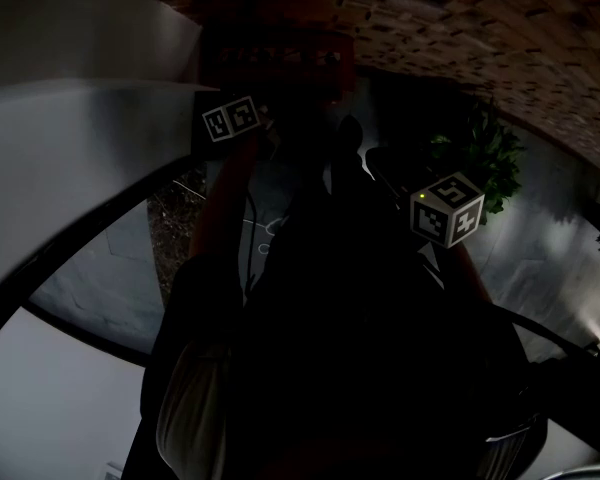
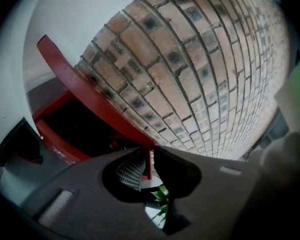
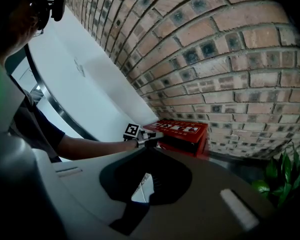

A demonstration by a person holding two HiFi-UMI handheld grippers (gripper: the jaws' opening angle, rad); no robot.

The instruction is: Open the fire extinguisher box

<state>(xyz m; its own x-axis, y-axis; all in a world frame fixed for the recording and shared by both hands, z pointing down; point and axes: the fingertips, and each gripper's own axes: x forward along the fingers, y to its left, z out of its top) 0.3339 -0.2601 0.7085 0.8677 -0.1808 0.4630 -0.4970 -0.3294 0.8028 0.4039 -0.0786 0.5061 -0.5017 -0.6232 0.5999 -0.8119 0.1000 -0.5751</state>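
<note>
The red fire extinguisher box stands on the floor against the brick wall. Its lid is tilted up and the dark inside shows beneath it. My left gripper is shut on the lid's front corner, with the red edge against the ribbed pad. The right gripper view shows this gripper at the lid's near corner. My right gripper is held back from the box, open, with nothing between its fingers. In the dark head view both marker cubes show, left and right.
A white curved wall runs to the left of the box. A green potted plant stands to its right, also in the head view. The person's bare forearm reaches to the left gripper.
</note>
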